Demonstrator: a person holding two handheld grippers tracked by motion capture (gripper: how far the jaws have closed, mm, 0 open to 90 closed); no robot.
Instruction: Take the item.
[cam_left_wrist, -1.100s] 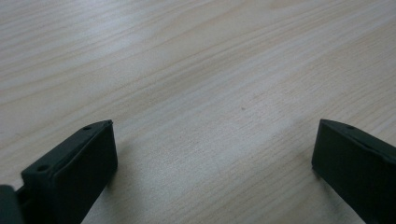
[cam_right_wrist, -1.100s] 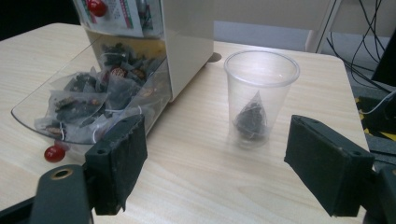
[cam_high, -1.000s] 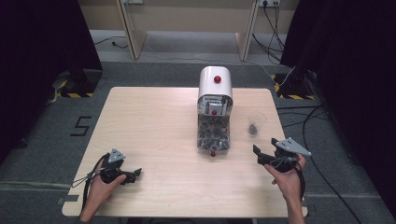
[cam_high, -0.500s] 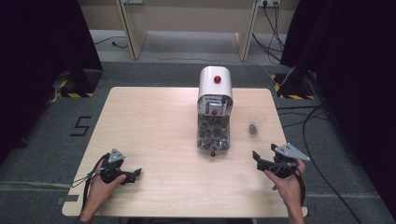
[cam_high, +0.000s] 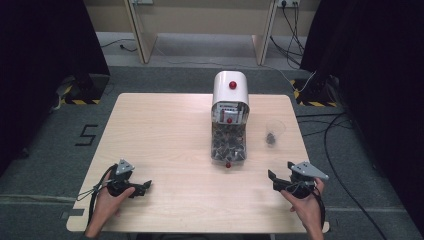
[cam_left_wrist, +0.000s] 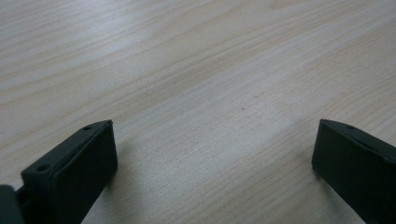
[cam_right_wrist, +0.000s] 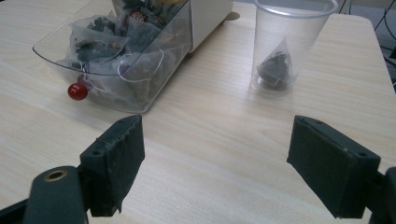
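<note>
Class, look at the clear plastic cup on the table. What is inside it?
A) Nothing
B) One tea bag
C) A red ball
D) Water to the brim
B: the cup holds one dark pyramid tea bag at its bottom, and no liquid shows.

Dispenser mid-table, cup to its right.
Clear plastic cup (cam_high: 273, 132) holding a tea bag (cam_right_wrist: 275, 65) stands right of the white dome-topped tea-bag dispenser (cam_high: 230, 117) on the pale wooden table (cam_high: 165, 135).

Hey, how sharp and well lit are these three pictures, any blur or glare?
High view: table evenly lit, surroundings dark, detail soft. Left gripper view: wood grain crisp mid-frame, left hand-held gripper jaws dark and slightly blurred, soft shadows beneath. Right gripper view: plastic cup and dispenser tray sharp with mild reflections; right hand-held gripper jaws softer.
</note>
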